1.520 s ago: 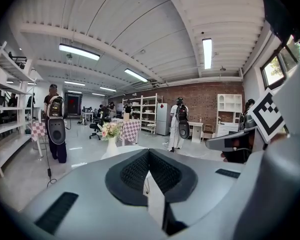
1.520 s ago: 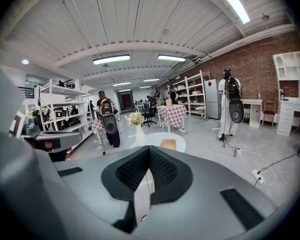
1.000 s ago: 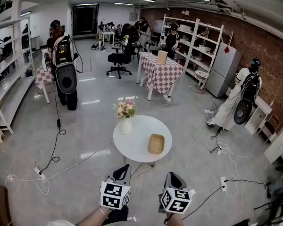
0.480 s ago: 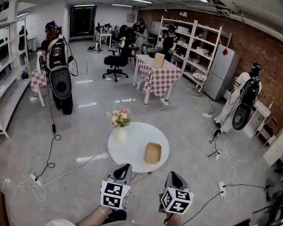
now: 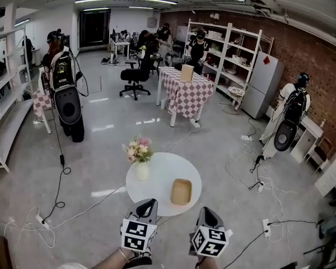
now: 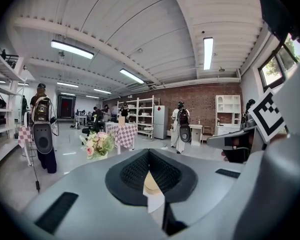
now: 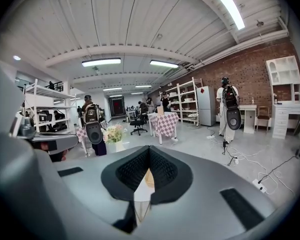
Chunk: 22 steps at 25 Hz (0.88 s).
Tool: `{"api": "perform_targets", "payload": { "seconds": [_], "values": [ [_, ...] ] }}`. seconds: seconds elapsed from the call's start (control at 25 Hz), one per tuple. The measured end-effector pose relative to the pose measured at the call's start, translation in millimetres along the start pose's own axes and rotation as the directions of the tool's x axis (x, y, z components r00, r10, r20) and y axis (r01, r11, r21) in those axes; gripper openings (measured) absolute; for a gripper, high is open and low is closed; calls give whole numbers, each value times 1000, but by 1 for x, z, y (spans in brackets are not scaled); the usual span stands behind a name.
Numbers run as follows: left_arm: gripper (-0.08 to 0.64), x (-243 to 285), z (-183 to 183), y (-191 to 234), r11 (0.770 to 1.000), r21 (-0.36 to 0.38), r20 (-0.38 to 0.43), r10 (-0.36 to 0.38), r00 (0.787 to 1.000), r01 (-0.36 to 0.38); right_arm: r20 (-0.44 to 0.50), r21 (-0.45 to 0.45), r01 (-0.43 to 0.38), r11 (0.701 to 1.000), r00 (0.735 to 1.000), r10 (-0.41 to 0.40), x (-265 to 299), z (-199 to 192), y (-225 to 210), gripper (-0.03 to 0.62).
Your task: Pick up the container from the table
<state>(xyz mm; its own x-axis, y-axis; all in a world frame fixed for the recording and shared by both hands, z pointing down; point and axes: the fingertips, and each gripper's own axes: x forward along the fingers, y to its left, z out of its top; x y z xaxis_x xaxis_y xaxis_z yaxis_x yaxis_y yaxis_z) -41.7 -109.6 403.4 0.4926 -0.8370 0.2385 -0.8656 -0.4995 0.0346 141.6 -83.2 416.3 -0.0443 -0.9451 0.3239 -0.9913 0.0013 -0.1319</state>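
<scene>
Lying beyond the clenched left hand-held gripper (image 5: 148,204) and clenched right hand-held gripper (image 5: 206,211), the container (image 5: 181,191) sits untouched.

The container (image 5: 181,191) is a shallow, open-topped rectangular box, tan like cardboard or wood, and looks empty. It lies flat and upright on the right part of the round white table (image 5: 157,179), well apart from the vase of flowers (image 5: 140,167) on the table's left side.

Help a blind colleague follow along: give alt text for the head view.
A round white table holds a shallow tan rectangular container and a white vase of pink flowers. Nearer the camera, the left gripper and right gripper, both shut, point toward it.
</scene>
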Motion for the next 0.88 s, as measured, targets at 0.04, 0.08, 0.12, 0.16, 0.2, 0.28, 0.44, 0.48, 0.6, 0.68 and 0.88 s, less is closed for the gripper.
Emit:
{"api": "perform_targets", "payload": {
  "seconds": [0.04, 0.08, 0.12, 0.16, 0.2, 0.28, 0.44, 0.48, 0.6, 0.68, 0.88],
  "values": [
    [15, 4, 0, 2, 1000, -1, -2, -2, 1000, 2, -1, -1, 2, 1000, 1000, -2, 4, 2, 0, 25],
    [15, 8, 1, 4, 1000, -2, -2, -5, 1000, 5, -1, -2, 5, 1000, 1000, -5, 8, 4, 0, 25],
    [15, 12, 2, 5, 1000, -3, -3, -7, 1000, 7, -1, -3, 8, 1000, 1000, -8, 12, 7, -1, 25],
    [15, 16, 4, 7, 1000, -3, -2, -9, 1000, 9, 1, -5, 11, 1000, 1000, -11, 16, 10, -2, 25],
    [15, 20, 5, 8, 1000, -3, -1, -11, 1000, 11, 3, -6, 15, 1000, 1000, -15, 20, 12, -3, 25],
    [15, 27, 9, 13, 1000, -3, 1, -15, 1000, 15, 6, -7, 22, 1000, 1000, -22, 28, 17, -4, 25],
    [15, 41, 14, 25, 1000, -6, 4, -24, 1000, 24, 5, -7, 35, 999, 999, -34, 43, 22, -1, 25],
    [15, 45, 14, 28, 1000, -5, 6, -27, 1000, 27, 4, -6, 38, 999, 999, -38, 47, 23, -1, 25],
    [15, 58, 18, 35, 999, -3, 11, -33, 999, 33, 2, -4, 46, 999, 999, -46, 61, 26, -1, 25],
    [15, 66, 22, 42, 999, 1, 16, -34, 999, 34, 5, -5, 51, 999, 999, -51, 70, 33, 0, 25],
    [15, 85, 25, 64, 999, -8, 22, -40, 999, 41, 25, -21, 67, 998, 997, -66, 91, 48, 8, 25]
  ]
}}
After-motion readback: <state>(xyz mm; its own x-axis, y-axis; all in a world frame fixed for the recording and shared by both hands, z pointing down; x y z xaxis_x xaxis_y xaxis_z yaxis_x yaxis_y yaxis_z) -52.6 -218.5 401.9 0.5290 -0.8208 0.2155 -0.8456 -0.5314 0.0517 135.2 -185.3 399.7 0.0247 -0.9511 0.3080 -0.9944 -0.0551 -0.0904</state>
